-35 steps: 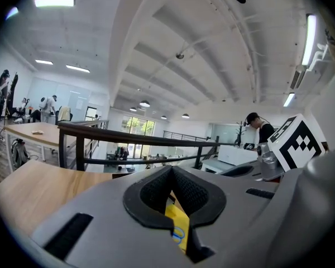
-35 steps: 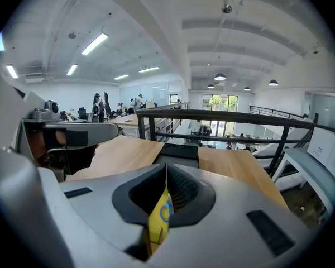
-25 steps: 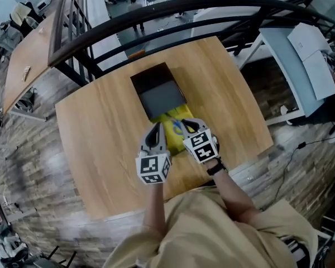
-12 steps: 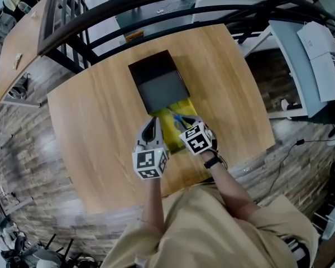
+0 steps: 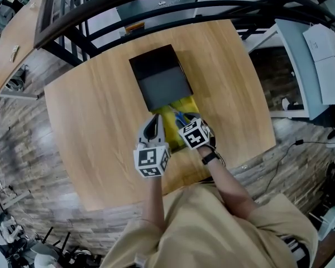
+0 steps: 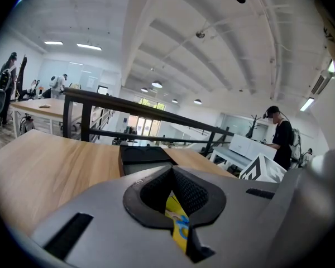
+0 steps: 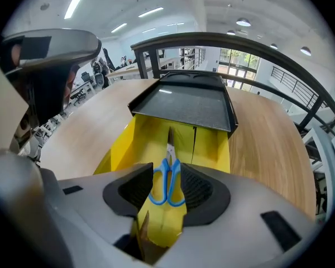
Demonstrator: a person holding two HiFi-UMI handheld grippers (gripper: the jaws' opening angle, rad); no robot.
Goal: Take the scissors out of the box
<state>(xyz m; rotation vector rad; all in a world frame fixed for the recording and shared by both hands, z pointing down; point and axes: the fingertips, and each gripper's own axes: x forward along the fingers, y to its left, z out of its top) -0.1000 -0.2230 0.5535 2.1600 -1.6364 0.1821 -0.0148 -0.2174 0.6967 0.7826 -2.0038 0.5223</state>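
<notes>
Seen from above, a person stands at the 6 o'clock side of a wooden table (image 5: 89, 121), holding a gripper in each hand over a matchbox-style box. The black sleeve (image 5: 159, 77) lies toward 12 o'clock. The yellow inner tray (image 5: 185, 104) is slid out of it toward the person.

The blue-handled scissors (image 5: 178, 116) lie flat on the tray floor, handles toward 6 o'clock and blades pointing at the sleeve. The box is open but the scissors are not yet out, so gripping and lifting appear to be what is left.

The left gripper (image 5: 154, 128) is at the tray's 9 o'clock side. In its own view the left gripper (image 6: 176, 205) has its jaws pinched together on the tray's thin yellow wall (image 6: 177, 222), apparently steadying it.

The right gripper (image 5: 185, 121) is over the tray's near end. In its own view the right gripper (image 7: 167, 197) has its jaws a narrow gap apart, with the scissors (image 7: 167, 166) handles framed between them. They do not look clamped or lifted.

The tray walls rise at 3 and 9 o'clock of the scissors and the sleeve's mouth (image 7: 184, 105) blocks 12 o'clock, so straight up seems the free way out. Bare tabletop lies at 3 and 9 o'clock of the box. The table's near edge is close behind the grippers, and a dark railing (image 5: 156, 7) runs beyond the far edge.
</notes>
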